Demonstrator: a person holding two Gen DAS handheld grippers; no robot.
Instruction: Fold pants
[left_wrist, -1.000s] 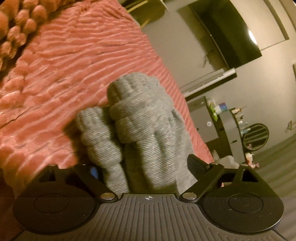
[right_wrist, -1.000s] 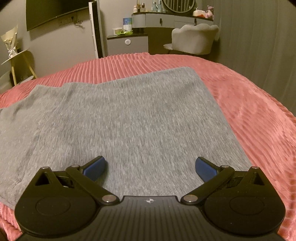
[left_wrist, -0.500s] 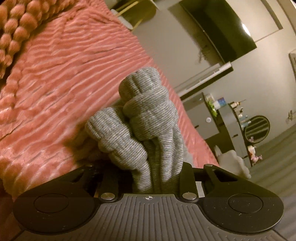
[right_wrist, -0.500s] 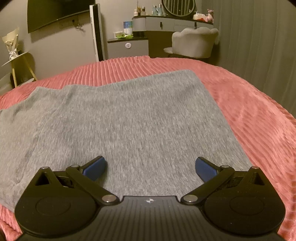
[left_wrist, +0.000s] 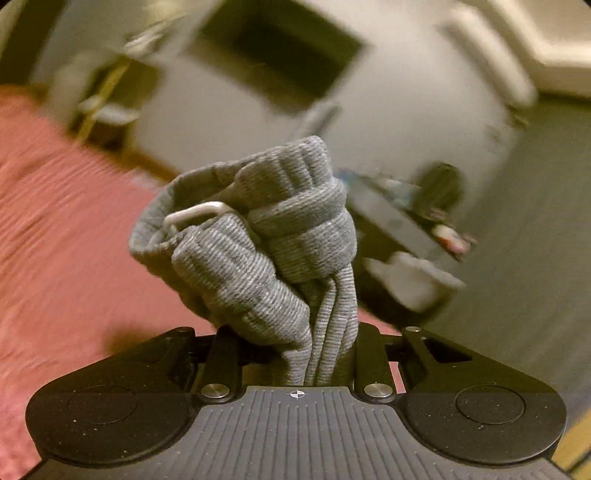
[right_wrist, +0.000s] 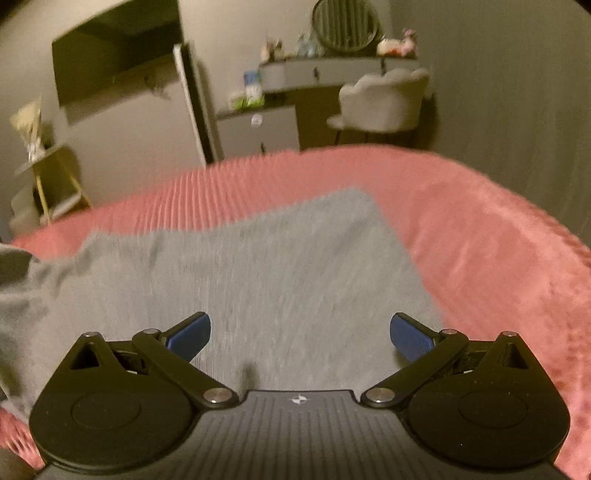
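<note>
A bedroom in a home. A bed (right_wrist: 480, 240) with a pink ribbed blanket fills the foreground. Beyond it, a dark TV (right_wrist: 114, 62) hangs on a pale wall. A vanity (right_wrist: 332, 70) carries a round mirror (right_wrist: 345, 24), bottles and small items, with a tufted pale chair (right_wrist: 380, 103) in front. A gold-legged side stand (right_wrist: 48, 177) sits at the left.

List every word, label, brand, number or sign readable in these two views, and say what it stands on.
No readable text in either view.
White loop on the grey pants: no print visible.
Boxes and bottles on the vanity: too blurred to read.
Left tool and right tool housings: only a small round crosshair mark, no letters.
</note>
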